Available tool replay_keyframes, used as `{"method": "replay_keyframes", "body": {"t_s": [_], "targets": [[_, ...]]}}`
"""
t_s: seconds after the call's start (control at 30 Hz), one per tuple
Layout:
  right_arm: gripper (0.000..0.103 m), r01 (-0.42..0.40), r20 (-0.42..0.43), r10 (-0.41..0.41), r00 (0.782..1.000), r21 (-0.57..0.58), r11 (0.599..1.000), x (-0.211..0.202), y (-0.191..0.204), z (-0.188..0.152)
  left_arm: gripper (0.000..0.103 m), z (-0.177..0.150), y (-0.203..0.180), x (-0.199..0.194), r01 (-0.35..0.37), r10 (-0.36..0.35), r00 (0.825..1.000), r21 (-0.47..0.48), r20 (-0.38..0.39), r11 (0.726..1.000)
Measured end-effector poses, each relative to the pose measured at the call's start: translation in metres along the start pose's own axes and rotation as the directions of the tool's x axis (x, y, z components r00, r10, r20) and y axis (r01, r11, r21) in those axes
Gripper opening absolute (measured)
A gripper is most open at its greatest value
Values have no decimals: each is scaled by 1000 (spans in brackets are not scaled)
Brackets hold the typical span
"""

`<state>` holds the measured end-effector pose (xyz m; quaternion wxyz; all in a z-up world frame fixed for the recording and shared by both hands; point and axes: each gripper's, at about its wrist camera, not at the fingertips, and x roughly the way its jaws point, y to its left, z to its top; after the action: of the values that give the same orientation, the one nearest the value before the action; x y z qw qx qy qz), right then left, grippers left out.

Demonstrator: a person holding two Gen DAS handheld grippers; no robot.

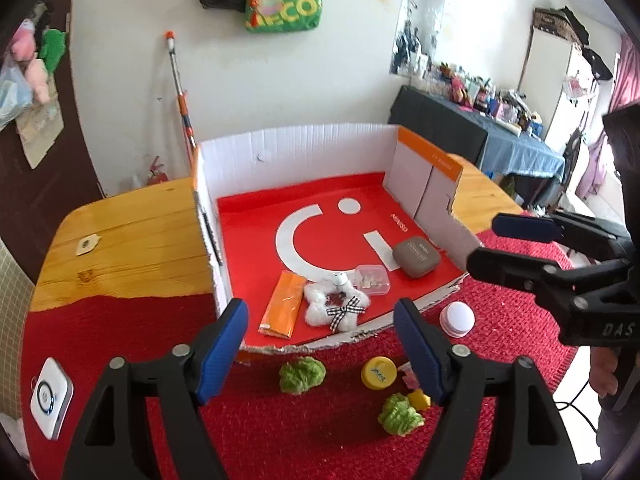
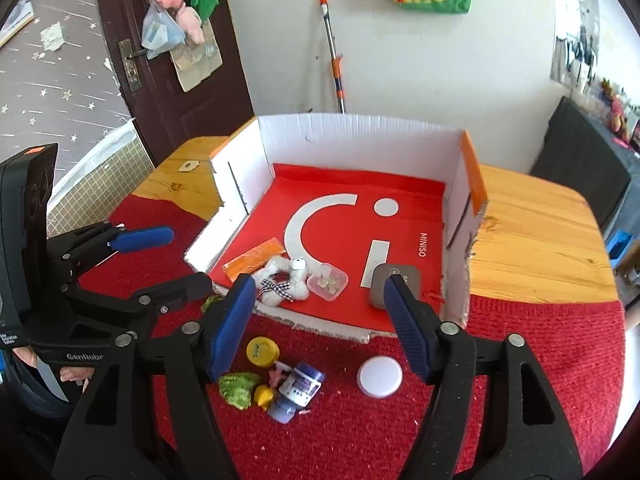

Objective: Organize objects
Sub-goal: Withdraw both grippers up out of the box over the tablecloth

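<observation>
A white cardboard box with a red floor holds an orange packet, a fluffy white star with a checked bow, a clear plastic case and a grey case. On the red mat in front lie two green knitted pieces, a yellow lid, a white round disc, a purple bottle on its side and a small yellow piece. My left gripper hangs open and empty above the box's torn front edge. My right gripper is open and empty too, to its right.
The box stands on a wooden table partly covered by the red knitted mat. A white square device lies at the mat's left edge. A broom leans on the wall behind, next to a dark door.
</observation>
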<state>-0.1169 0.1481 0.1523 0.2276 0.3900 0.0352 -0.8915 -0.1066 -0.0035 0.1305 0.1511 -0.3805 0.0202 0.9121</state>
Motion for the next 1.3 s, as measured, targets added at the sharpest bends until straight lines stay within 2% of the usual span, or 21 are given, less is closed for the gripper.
{"method": "replay_keyframes", "body": {"t_s": [0.13,0.27,0.33,0.43,0.7,0.9,1.1,1.3], "targets": [[76,33,57,-31,998,-27,999,-20,8,-11,84,-7,-6,-17,-22,22,999,-7,45,1000],[79,39,98,-37,995,-25,999,-33,12,-21,92,-15,-8,-32,-33,36,996,-35,84,999],[85,38,116,-36,993,-13,999,-40,12,-26,94,-19,-9,-37,-49,53,994,-43,100,998],[87,44,144,-43,989,-7,999,-48,12,-33,98,-26,-9,-49,-86,93,986,-58,136,995],[91,83,189,-87,978,24,996,-51,9,-54,103,-46,-10,-65,-113,136,970,-121,200,986],[92,122,218,-129,967,45,992,-45,6,-74,103,-65,-10,-55,-129,159,968,-157,193,979],[92,185,257,-190,948,44,982,-39,9,-97,103,-89,-8,-37,-156,191,968,-205,161,966],[92,201,219,-209,953,61,978,-21,9,-119,103,-110,-13,-20,-191,220,968,-210,120,959]]}}
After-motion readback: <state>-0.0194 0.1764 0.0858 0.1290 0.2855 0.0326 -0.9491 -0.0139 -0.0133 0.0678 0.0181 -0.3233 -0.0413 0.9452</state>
